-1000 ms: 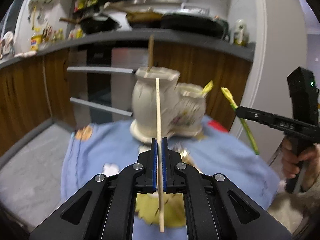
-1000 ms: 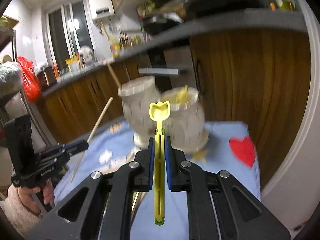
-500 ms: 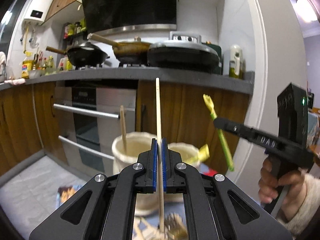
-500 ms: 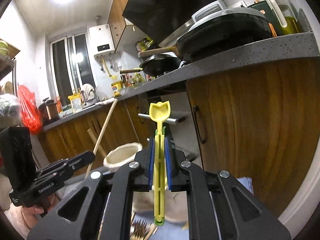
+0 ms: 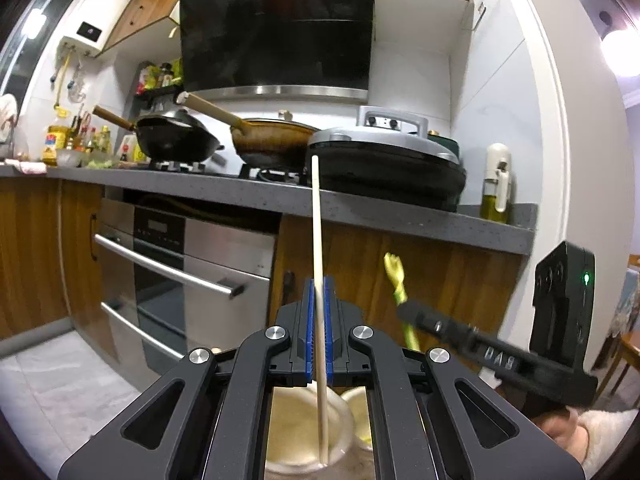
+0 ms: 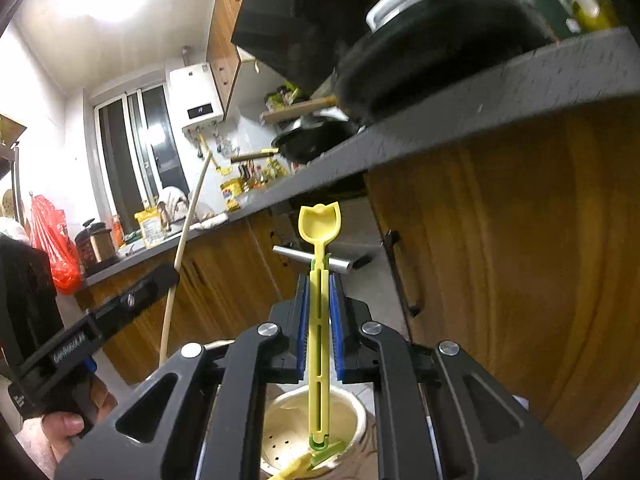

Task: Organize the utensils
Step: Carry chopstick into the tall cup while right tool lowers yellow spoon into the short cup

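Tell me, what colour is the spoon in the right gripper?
Yellow spoon, with a green end; clearest in the right wrist view.

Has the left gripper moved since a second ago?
Yes. The left gripper rose and closed in: the cream holder, earlier ahead on the table, now sits directly beneath it.

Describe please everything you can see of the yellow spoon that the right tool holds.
The yellow spoon looks like plastic, with a small tulip-shaped bowl on top and a long slotted handle that ends in a green tip. It stands upright, clamped at mid-handle between the blue pads of the right tool. Its lower end hangs over the open cream holder, where another yellow-green utensil already lies. Whether it touches either is unclear.
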A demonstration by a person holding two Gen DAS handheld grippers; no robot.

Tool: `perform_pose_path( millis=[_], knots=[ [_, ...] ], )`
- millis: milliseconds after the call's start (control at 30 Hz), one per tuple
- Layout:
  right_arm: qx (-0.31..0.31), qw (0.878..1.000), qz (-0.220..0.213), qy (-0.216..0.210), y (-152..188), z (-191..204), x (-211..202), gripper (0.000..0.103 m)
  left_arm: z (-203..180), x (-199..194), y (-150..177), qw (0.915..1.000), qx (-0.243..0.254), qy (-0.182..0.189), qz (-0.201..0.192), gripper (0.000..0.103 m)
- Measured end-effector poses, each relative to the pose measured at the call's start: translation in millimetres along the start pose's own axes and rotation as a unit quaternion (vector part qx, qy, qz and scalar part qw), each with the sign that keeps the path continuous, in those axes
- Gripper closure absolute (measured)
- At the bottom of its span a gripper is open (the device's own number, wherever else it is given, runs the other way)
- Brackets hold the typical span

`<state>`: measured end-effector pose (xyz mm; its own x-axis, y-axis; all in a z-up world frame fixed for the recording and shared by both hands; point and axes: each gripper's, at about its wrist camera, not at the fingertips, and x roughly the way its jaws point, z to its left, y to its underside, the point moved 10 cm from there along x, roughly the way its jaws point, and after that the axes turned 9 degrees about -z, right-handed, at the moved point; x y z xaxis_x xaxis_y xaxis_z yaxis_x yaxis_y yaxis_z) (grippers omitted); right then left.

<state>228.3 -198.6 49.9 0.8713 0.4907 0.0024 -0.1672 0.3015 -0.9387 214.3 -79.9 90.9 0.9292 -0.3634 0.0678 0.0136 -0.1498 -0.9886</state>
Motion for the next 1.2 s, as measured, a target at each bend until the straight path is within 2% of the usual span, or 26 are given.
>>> perform_pose_path(
  millis=[267,600,733,867,1000,1200],
  knots=[
    [-0.020,1.000,0.019,0.003,21,0,15,0.093,-2,8,13,0.9993,0.034,-0.013,0.000,0.098],
    [-0.020,0.998,0.059,0.020,34,-10,6,0.093,-8,-16,26,0.9983,0.057,-0.001,0.012,0.098],
    [-0.024,0.997,0.069,0.027,38,-9,-6,0.093,-8,-27,37,0.9969,0.070,-0.012,0.034,0.098],
    [-0.043,0.996,0.073,0.034,42,-5,-17,0.093,-2,-35,43,0.9962,0.062,-0.022,0.058,0.098],
    [-0.049,0.996,0.074,0.032,45,-3,-25,0.093,7,-44,44,0.9968,0.038,-0.027,0.065,0.098],
    [-0.046,0.995,0.078,0.034,49,-3,-34,0.093,15,-48,57,0.9935,0.048,-0.046,0.092,0.098]
  ],
)
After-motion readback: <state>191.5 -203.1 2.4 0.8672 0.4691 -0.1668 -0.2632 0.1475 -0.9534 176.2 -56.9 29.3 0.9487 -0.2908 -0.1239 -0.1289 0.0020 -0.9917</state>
